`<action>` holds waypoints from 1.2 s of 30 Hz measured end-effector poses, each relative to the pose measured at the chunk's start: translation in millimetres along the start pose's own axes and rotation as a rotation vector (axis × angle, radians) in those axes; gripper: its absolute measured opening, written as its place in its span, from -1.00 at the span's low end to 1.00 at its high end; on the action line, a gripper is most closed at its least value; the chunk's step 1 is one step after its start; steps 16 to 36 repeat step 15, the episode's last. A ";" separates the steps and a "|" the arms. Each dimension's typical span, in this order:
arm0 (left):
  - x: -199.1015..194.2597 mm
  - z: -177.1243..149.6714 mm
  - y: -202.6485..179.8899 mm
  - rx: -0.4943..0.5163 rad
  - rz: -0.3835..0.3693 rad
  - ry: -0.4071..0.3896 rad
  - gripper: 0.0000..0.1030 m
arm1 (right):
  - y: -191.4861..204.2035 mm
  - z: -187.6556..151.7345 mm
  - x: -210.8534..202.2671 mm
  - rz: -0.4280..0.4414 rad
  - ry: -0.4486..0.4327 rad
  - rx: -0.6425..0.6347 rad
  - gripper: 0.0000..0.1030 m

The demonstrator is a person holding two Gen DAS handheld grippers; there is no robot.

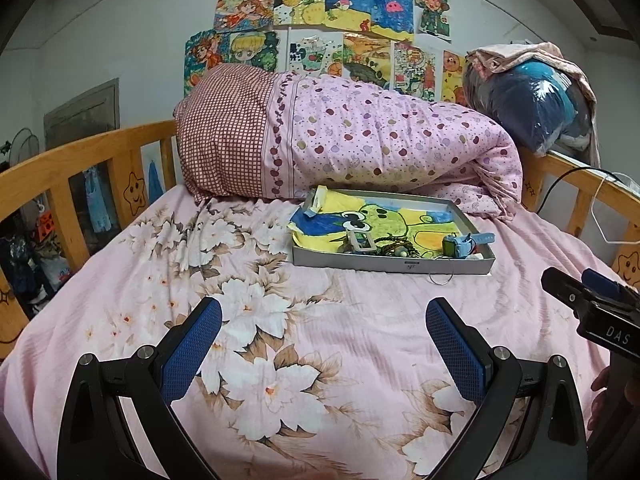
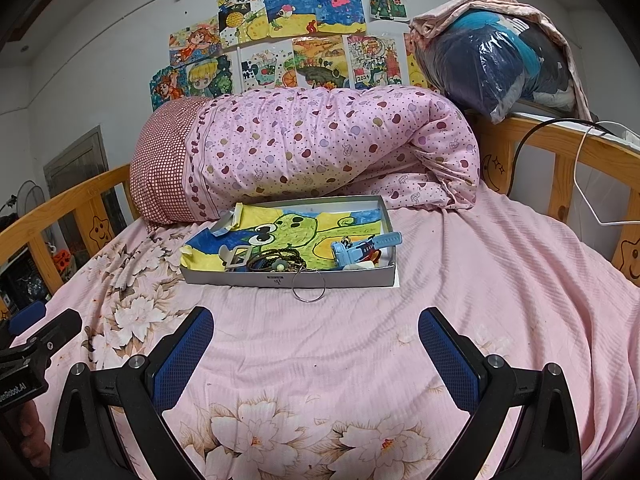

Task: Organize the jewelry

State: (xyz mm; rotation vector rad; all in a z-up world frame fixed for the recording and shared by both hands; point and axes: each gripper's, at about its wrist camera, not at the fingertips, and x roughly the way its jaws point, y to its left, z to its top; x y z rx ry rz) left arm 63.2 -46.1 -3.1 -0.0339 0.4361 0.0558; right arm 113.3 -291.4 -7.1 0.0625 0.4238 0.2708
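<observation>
a shallow grey box [image 2: 288,280] sits on a bed with a pink flowered sheet [image 2: 480,280], just in front of a rolled pink quilt [image 2: 320,148]. the box is lined with a child's drawing of a green frog. inside it, along the near edge, lie a tangle of dark bead bracelets [image 2: 276,262], a pale blue watch [image 2: 362,250] toward the right and a grey buckle-like piece [image 2: 236,258] toward the left. a thin metal ring [image 2: 307,286] leans against the box's front wall, resting on the sheet. a small label on that wall is too small to read.

the left hand-held gripper [image 1: 324,344] hovers above the sheet, released, its blue pads wide apart and empty; its body reads "robot.ai", partly cut off, in the right wrist view. the right hand-held gripper [image 2: 316,352] is likewise spread and empty, and its body reads "das". one drawing on the wall [image 2: 366,60] bears "2024".
</observation>
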 end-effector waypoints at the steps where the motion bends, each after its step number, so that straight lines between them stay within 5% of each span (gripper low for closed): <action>1: -0.2 -0.2 -0.7 0.004 -0.001 -0.001 0.94 | 0.2 0.2 0.3 0.000 0.000 0.000 1.00; 36: 0.7 -0.1 1.2 0.010 -0.003 -0.004 0.94 | 0.4 0.8 0.2 -0.001 0.001 0.001 1.00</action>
